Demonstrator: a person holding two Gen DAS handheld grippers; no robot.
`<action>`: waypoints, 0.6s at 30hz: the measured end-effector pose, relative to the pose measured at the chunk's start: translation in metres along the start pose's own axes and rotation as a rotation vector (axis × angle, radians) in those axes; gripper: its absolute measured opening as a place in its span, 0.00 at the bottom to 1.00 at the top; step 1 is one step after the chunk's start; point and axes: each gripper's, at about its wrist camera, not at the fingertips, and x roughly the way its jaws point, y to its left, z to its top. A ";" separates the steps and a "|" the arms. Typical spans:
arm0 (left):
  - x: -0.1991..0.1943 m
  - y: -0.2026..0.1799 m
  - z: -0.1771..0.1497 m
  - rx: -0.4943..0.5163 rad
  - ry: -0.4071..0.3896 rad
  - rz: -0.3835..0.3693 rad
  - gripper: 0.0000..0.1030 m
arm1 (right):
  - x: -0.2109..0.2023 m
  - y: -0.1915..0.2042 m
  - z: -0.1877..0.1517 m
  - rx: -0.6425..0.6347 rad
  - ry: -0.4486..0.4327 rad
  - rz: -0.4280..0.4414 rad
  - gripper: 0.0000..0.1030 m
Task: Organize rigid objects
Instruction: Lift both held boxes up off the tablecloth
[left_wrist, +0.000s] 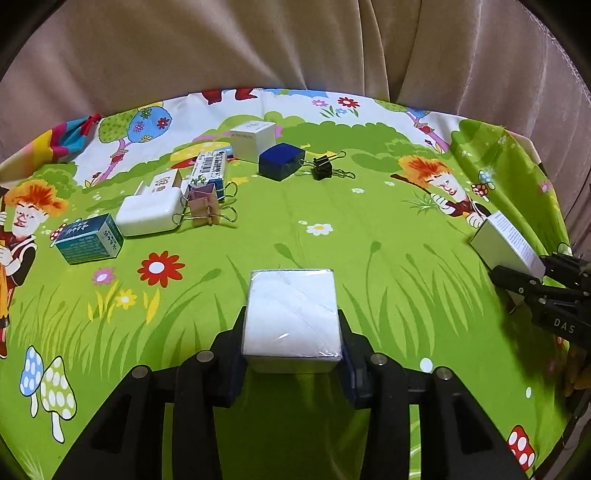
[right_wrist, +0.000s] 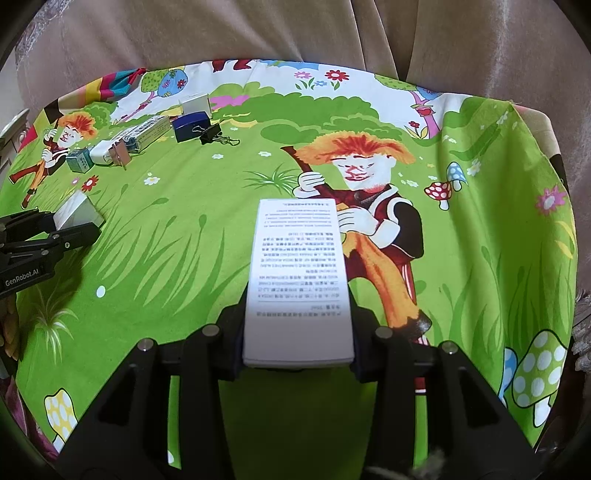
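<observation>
My left gripper is shut on a plain white wrapped box, held over the green cartoon cloth. My right gripper is shut on a tall white box with printed text. That box and the right gripper also show at the right edge of the left wrist view. The left gripper with its white box shows at the left of the right wrist view. Other boxes and binder clips lie at the far left of the cloth.
At the far left lie a teal box, a white charger, pink binder clips, a barcode box, a white cube box, a dark blue box and a black binder clip. A beige curtain hangs behind the table.
</observation>
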 end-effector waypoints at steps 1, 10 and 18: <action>0.001 0.000 0.000 0.002 0.000 0.002 0.42 | 0.000 0.000 0.000 0.000 0.000 0.000 0.44; 0.002 -0.002 0.001 0.007 0.003 0.008 0.47 | 0.003 -0.004 0.003 0.024 0.002 0.008 0.51; -0.001 -0.001 0.000 -0.005 -0.001 0.035 0.40 | 0.005 0.002 0.006 -0.005 -0.002 -0.013 0.43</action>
